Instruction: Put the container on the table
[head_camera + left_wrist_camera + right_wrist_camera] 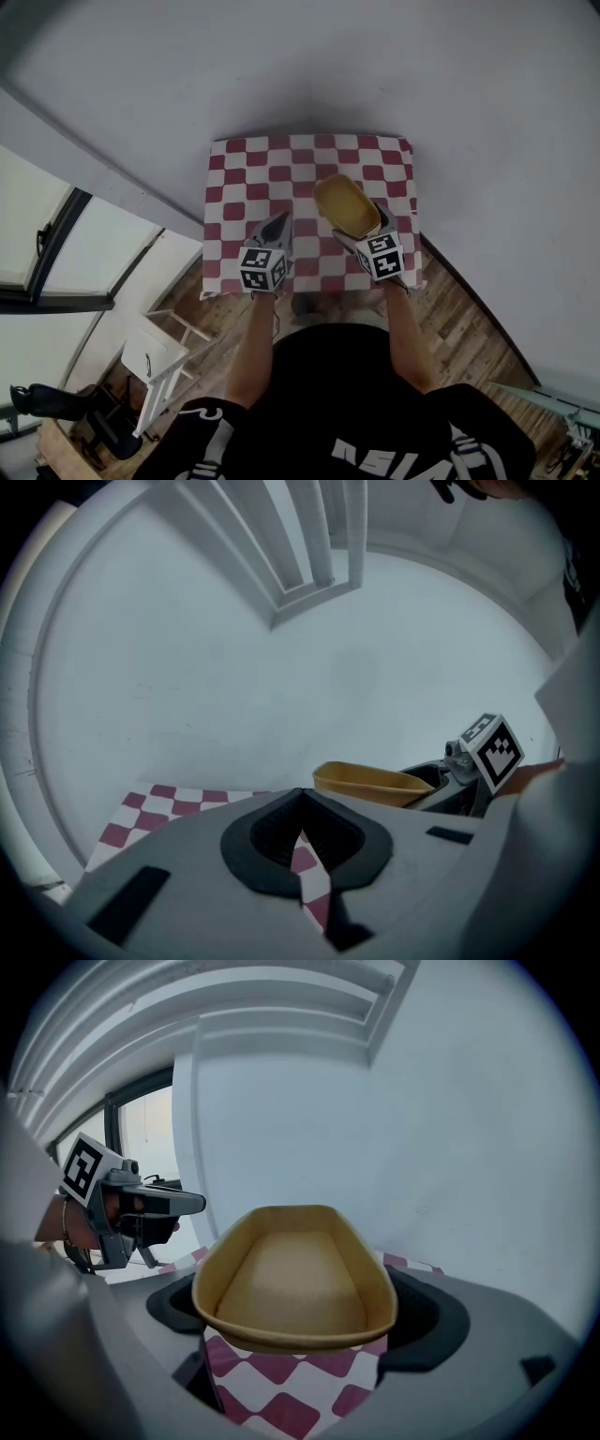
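A tan oval container (345, 206) hangs over the right half of a small table covered in red-and-white checked cloth (244, 178). My right gripper (364, 225) is shut on the container's near end. In the right gripper view the empty container (295, 1283) sits between the dark pads, with checked cloth (281, 1391) below it. Whether its base touches the cloth I cannot tell. My left gripper (278, 223) hovers over the table's near middle, shut with nothing in it. In the left gripper view its jaws (300, 836) meet, and the container (370, 783) shows to the right.
The table stands against a grey wall (309, 75). A white stool (155, 361) stands on the wooden floor (469, 319) at the lower left, near a window (37, 234). The person's body fills the bottom of the head view.
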Action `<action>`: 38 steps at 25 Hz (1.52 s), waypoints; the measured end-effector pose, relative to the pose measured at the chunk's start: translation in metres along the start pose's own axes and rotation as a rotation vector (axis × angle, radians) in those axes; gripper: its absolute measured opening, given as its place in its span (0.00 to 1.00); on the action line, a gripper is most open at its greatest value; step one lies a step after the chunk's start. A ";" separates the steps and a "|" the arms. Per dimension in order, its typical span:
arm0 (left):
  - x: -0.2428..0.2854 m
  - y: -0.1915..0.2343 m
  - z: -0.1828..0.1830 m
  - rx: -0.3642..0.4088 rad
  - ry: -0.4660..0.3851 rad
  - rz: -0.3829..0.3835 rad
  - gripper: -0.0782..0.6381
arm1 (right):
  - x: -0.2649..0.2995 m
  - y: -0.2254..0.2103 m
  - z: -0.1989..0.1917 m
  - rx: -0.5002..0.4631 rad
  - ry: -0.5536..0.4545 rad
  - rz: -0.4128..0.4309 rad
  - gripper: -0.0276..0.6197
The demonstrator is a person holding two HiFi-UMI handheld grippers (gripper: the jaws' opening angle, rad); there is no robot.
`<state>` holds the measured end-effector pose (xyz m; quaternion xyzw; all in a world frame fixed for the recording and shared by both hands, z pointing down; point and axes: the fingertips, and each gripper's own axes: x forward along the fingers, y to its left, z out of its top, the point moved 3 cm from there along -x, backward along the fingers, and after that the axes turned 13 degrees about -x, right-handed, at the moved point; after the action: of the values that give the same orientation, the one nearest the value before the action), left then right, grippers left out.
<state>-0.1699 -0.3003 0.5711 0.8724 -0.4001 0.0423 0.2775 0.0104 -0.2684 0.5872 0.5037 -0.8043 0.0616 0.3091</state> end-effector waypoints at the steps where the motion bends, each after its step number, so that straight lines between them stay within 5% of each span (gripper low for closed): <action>1: 0.000 0.000 0.000 -0.001 0.002 -0.004 0.15 | -0.001 0.000 0.000 0.003 0.001 -0.002 0.90; 38: 0.033 -0.086 -0.019 0.030 -0.018 0.126 0.15 | -0.037 -0.081 -0.041 0.024 -0.067 0.072 0.90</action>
<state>-0.0829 -0.2680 0.5581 0.8500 -0.4559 0.0579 0.2574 0.1081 -0.2625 0.5827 0.4798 -0.8311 0.0657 0.2734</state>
